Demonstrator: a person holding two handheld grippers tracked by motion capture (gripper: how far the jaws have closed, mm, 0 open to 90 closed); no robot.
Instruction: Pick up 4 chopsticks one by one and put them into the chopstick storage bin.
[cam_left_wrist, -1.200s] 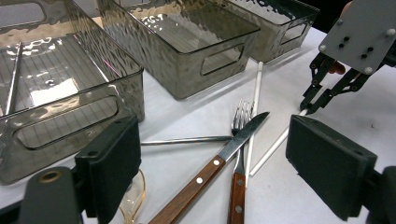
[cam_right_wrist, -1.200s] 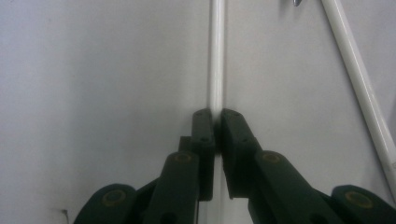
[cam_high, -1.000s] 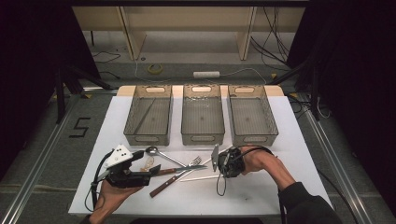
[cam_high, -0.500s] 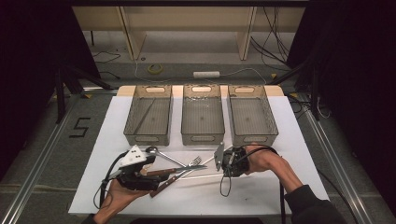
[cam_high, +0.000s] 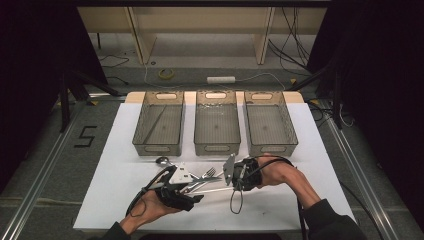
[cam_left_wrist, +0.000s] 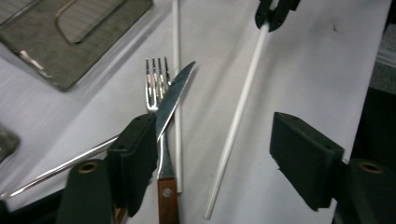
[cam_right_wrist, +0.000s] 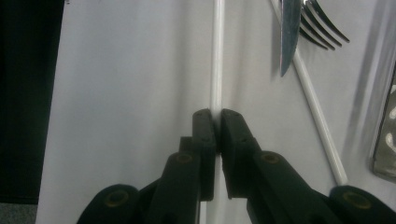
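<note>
Over the white table (cam_high: 120, 150), the left tongs (cam_left_wrist: 219, 158) have slid in from the left edge, narrowing around the wooden-handled steel knife (cam_left_wrist: 170, 107) without gripping it; the right tongs (cam_right_wrist: 215, 122) pinch a thin white chopstick (cam_right_wrist: 216, 56), lifted slightly

One camera looks down from above the table (cam_high: 125, 150); two ride close (both sharing the fork (cam_left_wrist: 156, 79)).
</note>
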